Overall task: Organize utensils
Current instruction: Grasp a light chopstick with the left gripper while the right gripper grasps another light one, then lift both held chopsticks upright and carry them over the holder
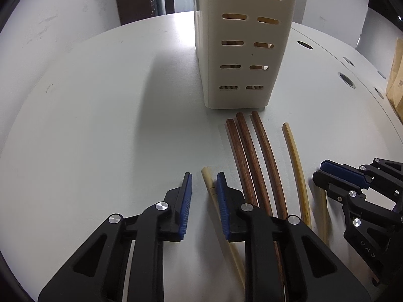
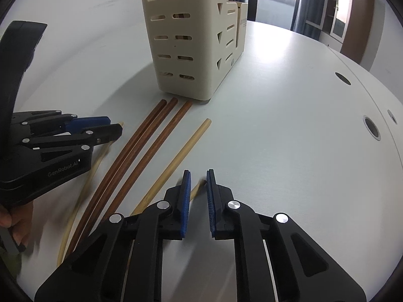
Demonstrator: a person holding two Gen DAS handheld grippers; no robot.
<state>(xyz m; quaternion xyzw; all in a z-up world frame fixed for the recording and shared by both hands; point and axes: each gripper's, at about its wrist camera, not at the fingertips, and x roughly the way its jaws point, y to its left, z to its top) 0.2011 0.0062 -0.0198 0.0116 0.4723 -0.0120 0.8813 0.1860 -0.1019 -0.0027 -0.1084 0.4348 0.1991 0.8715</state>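
A cream slotted utensil holder (image 1: 241, 50) (image 2: 186, 37) stands upright on the white table (image 1: 100, 125). In front of it lie three dark brown chopsticks (image 1: 252, 151) (image 2: 141, 146) side by side, with a pale bamboo chopstick (image 1: 297, 166) (image 2: 181, 156) to their right. My left gripper (image 1: 204, 174) (image 2: 115, 125) points down at another pale chopstick (image 1: 207, 178). Its tip lies between the jaws beside the right pad, with a gap to the left pad. My right gripper (image 2: 198, 171) (image 1: 320, 170) straddles the blurred tip of a further pale chopstick (image 2: 199, 187), and a gap shows between the pads.
Round holes (image 2: 371, 127) (image 1: 346, 79) pierce the table along its right side. A cardboard box (image 1: 396, 83) stands at the far right edge. A person's hand (image 2: 15, 219) holds the left gripper's handle. Bare tabletop stretches left of the holder.
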